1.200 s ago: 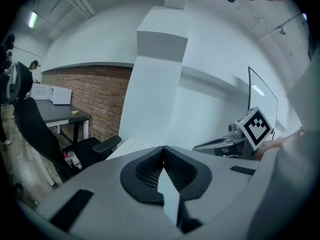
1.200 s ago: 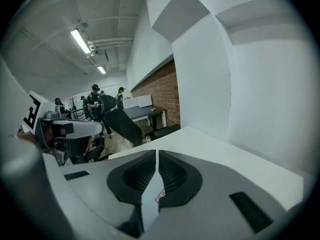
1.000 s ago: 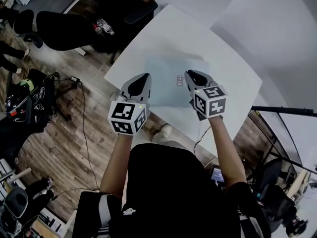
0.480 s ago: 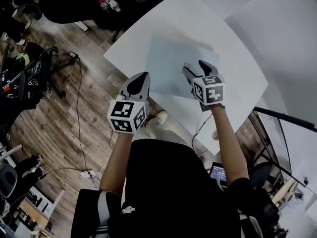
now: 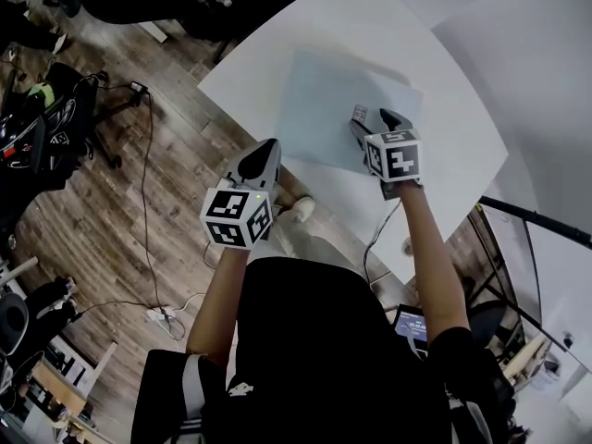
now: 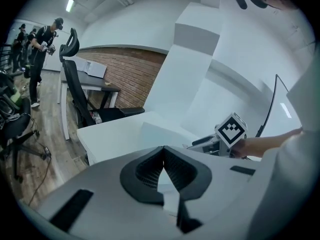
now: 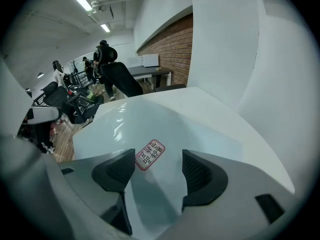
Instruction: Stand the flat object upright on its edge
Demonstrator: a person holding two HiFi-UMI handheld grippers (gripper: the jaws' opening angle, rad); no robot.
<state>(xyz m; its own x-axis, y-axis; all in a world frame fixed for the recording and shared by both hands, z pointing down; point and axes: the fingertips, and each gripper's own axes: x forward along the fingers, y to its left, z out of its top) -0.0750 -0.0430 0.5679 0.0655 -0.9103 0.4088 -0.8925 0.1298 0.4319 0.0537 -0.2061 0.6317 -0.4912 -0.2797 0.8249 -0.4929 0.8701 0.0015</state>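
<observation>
Left gripper [image 5: 263,148], ribbed black jaws pressed together on nothing, at the matte white tabletop's [image 5: 453,151] near edge, right gripper [image 5: 373,121], jaws just opening, spread and unpinching above a red-bordered label [image 7: 149,154], thin glossy pale-blue rectangular sheet [image 5: 324,100] lying flat mid-tabletop, long axis left-right.

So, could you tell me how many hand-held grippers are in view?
2. The left hand-held gripper, shut, hangs by the table's near edge. The right hand-held gripper, whose jaws have just been opening and grip nothing, hangs over the pale sheet.

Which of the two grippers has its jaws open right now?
The right gripper: its jaws have just been opening, over the pale flat sheet, pinching nothing. The left gripper is shut.
</observation>
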